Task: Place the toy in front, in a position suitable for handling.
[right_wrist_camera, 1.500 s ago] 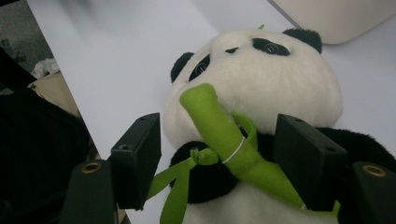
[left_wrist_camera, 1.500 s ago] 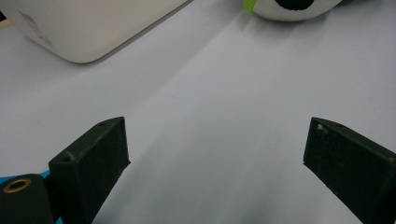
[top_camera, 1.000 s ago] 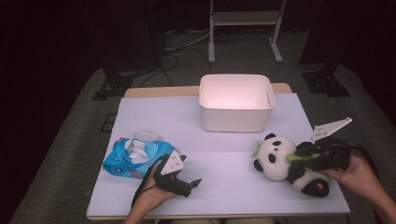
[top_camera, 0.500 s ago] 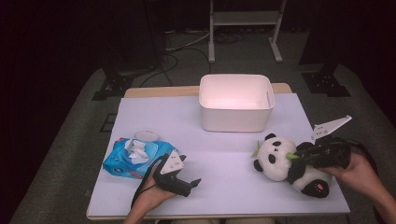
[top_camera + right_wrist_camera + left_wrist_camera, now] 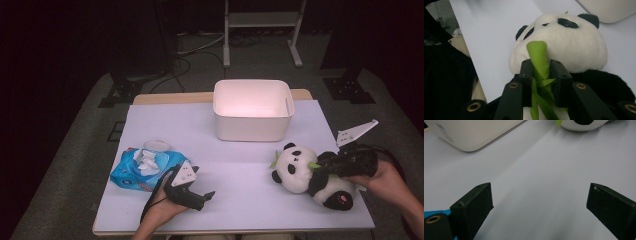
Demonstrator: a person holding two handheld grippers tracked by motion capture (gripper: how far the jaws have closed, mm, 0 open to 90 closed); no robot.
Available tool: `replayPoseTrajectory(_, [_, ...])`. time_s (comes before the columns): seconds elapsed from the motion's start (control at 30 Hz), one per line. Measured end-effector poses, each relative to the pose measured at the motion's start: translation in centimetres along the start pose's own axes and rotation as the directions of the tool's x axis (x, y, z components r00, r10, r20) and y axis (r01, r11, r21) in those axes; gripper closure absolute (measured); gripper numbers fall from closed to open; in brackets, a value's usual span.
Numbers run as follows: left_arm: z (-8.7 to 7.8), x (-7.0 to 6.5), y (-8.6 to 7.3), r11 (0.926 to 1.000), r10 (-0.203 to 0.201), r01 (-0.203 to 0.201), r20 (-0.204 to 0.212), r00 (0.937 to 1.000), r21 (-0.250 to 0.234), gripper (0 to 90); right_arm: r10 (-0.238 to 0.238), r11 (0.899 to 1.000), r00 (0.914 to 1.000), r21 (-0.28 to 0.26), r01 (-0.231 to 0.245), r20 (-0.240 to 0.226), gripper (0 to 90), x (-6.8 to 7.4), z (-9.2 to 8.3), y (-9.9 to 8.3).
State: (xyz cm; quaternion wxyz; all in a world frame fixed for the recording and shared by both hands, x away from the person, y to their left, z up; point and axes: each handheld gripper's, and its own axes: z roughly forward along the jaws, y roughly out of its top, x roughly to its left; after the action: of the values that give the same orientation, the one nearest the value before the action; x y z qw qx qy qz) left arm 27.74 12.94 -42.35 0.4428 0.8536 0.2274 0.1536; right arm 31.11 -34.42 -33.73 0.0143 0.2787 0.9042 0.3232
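Closing: the right claw (image 5: 541, 72) has just been drawing its jaws together, and they now pinch the green bamboo leaf (image 5: 537, 53) sewn to the plush panda.
Desk (image 5: 240, 175): white top carrying all the things; a bare stretch lies between the two hands.
Tub (image 5: 253, 109): white, open-topped and empty, at the far middle of the desk, well apart from both claws.
Plush panda (image 5: 300, 172): lying at the near right, head toward the middle, just beside the right hand (image 5: 385, 175).
Wipes pack (image 5: 145, 167): blue, near left, just beside the left claw.
Left claw (image 5: 200, 192): spread wide over bare desk, holding nothing.
Meaning: the grip looks set, so lifting the panda toward the tub seems the next step; a hold by the leaf alone may let it swing or slip.
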Motion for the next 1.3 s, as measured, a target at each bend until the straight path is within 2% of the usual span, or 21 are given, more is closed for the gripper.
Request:
replayPoseTrajectory(0.23, [0.0, 0.1, 0.0, 1.0, -0.008, 0.008, -0.004, 1.0, -0.002, 5.8, -0.006, 1.0, 0.9998, 0.01, 0.006, -0.017, 72.9, -1.0, -0.3, 0.6])
replayPoseTrajectory(0.6, [0.0, 0.2, 0.0, 0.9999, -0.016, 0.016, -0.006, 0.9998, -0.004, 5.8, -0.013, 1.0, 0.9969, -0.021, 0.012, -0.077, 73.7, -1.9, -1.0, 0.8])
replayPoseTrajectory(0.93, [0.0, 0.2, 0.0, 0.9998, -0.018, 0.018, -0.007, 0.9998, -0.005, 5.8, -0.05, 0.998, 0.9934, -0.04, 0.046, -0.103, 73.9, -1.1, -1.8, 1.8])
replayPoseTrajectory(1.13, [-0.1, 0.2, 0.0, 0.9998, -0.017, 0.016, -0.009, 0.9998, -0.006, 5.8, -0.077, 0.996, 0.9901, -0.049, 0.072, -0.117, 73.9, -0.5, -1.7, 2.4])
replayPoseTrajectory(1.3, [-0.2, 0.3, 0.0, 0.9998, -0.017, 0.017, -0.01, 0.9998, -0.004, 5.8, -0.101, 0.994, 0.9851, -0.054, 0.094, -0.14, 73.9, 0.1, -1.2, 3.6])
